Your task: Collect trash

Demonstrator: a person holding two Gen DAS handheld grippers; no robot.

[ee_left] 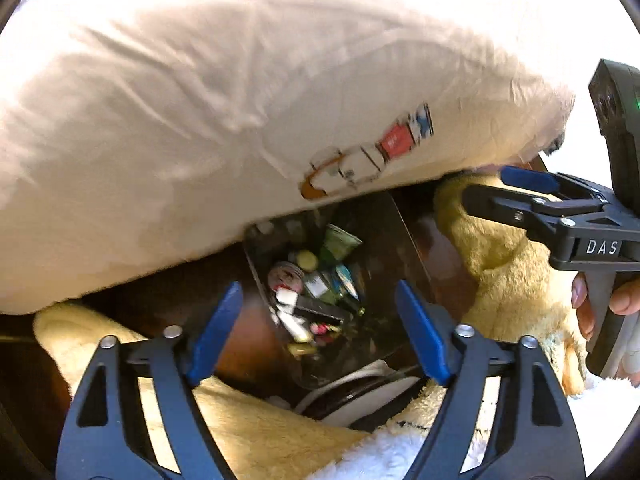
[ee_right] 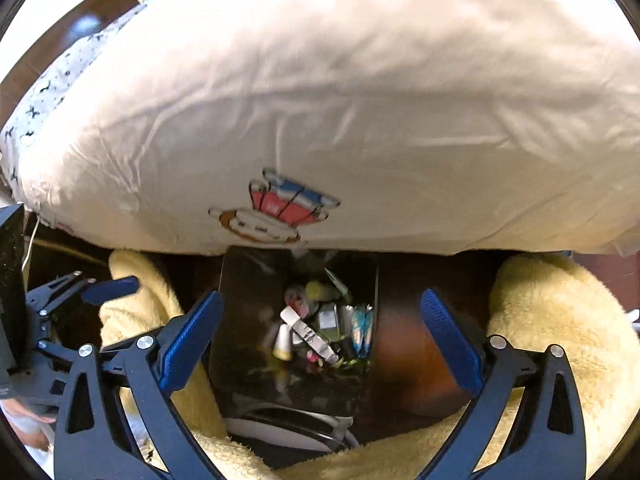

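Observation:
A dark, glossy trash bin (ee_left: 384,232) (ee_right: 248,300) stands on the floor below both grippers. Inside lies a pile of trash (ee_left: 308,284) (ee_right: 316,320): a green carton, a round lid, white tubes, a blue-and-white wrapper. My left gripper (ee_left: 320,332) hangs over the bin's mouth, open, its blue pads holding nothing. My right gripper (ee_right: 320,344) is open above the same bin, pads also bare. Each gripper shows at the edge of the other's view: the right gripper (ee_left: 500,188) at the right edge, the left gripper (ee_right: 86,284) at the left edge.
A big white pillow (ee_left: 200,120) (ee_right: 320,100) with a cartoon print overhangs the bin's far side. A fluffy yellow blanket (ee_left: 508,264) (ee_right: 560,320) lies on both sides. A white round object (ee_left: 372,396) (ee_right: 288,424) with a cable sits at the bin's near side. A hand (ee_left: 624,304) grips the right handle.

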